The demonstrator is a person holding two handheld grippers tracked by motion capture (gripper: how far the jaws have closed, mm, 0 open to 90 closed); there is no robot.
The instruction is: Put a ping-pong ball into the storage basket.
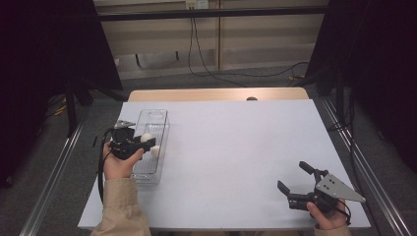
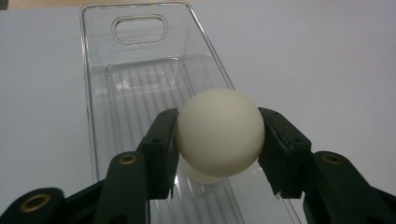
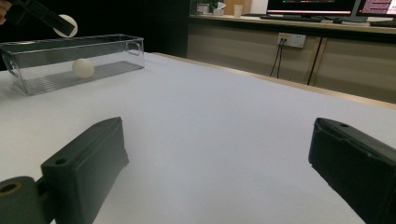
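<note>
Black jaws of my left gripper (image 2: 219,154) clamp a cream round plastic ball (image 2: 220,132), holding it above the clear ribbed plastic bin (image 2: 140,88), whose long axis runs straight away from me. Directly below lies a second cream ball (image 3: 83,67) on the bin floor. My right gripper (image 1: 295,181) rests wide open and empty, well apart on the white counter (image 1: 236,147).

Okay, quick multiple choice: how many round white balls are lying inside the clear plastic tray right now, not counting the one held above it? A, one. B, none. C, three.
A: one round white ball lies on the floor of the clear plastic tray, while the left claw grips a second white ball above it.
</note>
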